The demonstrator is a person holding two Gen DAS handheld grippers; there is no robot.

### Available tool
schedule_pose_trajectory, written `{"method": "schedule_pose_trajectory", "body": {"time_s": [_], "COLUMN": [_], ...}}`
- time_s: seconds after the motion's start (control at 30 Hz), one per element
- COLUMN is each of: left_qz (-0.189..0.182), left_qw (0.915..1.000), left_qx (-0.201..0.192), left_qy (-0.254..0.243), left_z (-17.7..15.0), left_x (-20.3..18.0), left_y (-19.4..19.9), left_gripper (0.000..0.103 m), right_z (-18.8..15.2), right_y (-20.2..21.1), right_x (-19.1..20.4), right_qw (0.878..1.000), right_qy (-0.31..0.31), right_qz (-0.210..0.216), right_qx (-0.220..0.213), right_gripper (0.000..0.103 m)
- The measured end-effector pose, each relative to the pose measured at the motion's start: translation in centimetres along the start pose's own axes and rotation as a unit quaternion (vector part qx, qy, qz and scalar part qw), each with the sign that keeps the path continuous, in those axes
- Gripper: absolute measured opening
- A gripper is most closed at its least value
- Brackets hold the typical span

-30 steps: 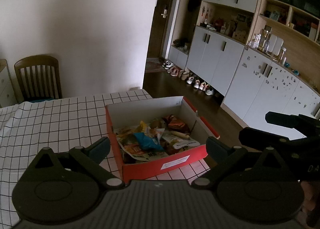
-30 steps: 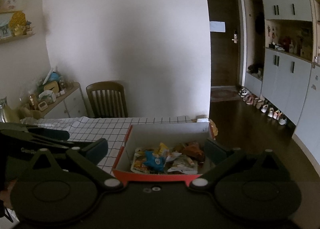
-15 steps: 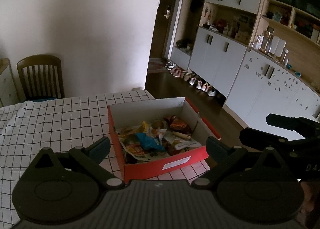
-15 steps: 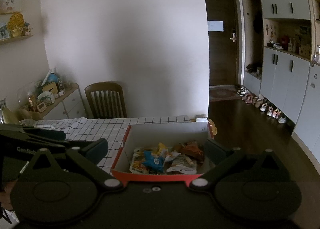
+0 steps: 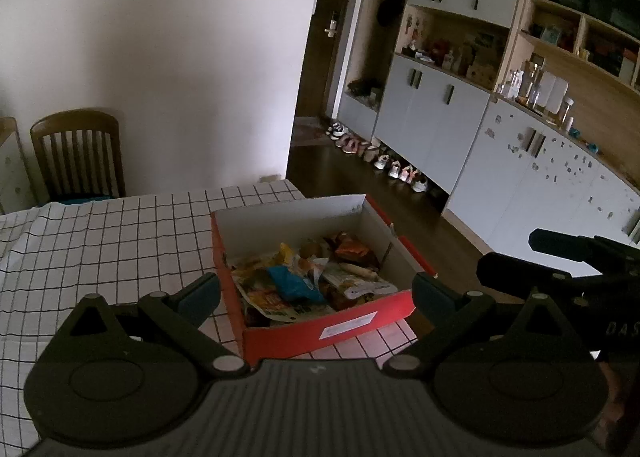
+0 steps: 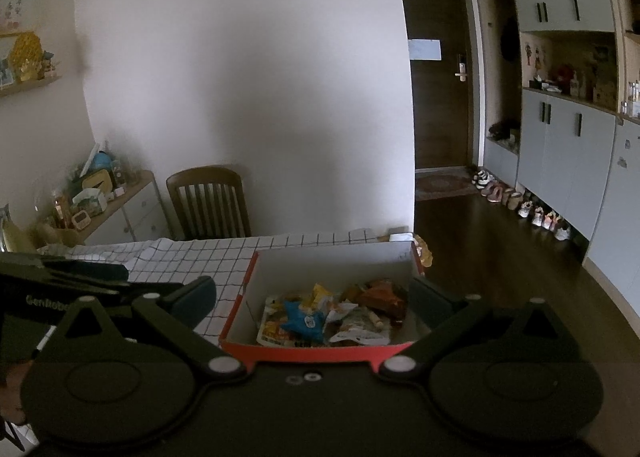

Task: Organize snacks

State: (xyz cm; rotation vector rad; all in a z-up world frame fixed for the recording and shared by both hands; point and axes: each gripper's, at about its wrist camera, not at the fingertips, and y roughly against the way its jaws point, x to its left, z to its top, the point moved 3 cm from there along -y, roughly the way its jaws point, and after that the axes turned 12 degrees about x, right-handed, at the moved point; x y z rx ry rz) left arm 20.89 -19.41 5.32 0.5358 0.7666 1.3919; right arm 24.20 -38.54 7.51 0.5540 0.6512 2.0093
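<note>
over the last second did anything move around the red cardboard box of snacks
Almost nothing: both views drifted slightly, nothing grasped or released. The red cardboard box stays on the checked tablecloth, snack packets unmoved, left gripper and right gripper still open and empty.

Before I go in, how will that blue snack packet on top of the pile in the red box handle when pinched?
The blue snack packet looks crinkled and soft, so it will probably flex, not stay stiff. It lies loose on top of other wrappers in the red box, so it likely lifts free, light. Its film may be slippery; pinch an edge.
</note>
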Motion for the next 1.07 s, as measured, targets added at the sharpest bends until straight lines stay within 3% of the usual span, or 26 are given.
{"method": "schedule_pose_trajectory", "body": {"time_s": [0.37, 1.07], "left_qz": [-0.002, -0.003], "left_qw": [0.9998, 0.9999], "left_qx": [0.019, 0.016], "left_qy": [0.008, -0.001], "left_z": [-0.2, 0.6], "left_x": [0.1, -0.8], "left_y": [-1.0, -2.2], "left_gripper": [0.102, 0.102], "right_z": [-0.2, -0.4], "right_y": [-0.4, -0.9], "right_x": [-0.2, -1.8], "right_qw": [1.000, 1.000], "right_qy": [-0.006, -0.015], "right_qz": [0.000, -0.006], "right_qx": [0.005, 0.010], "right_gripper": [0.103, 0.103]}}
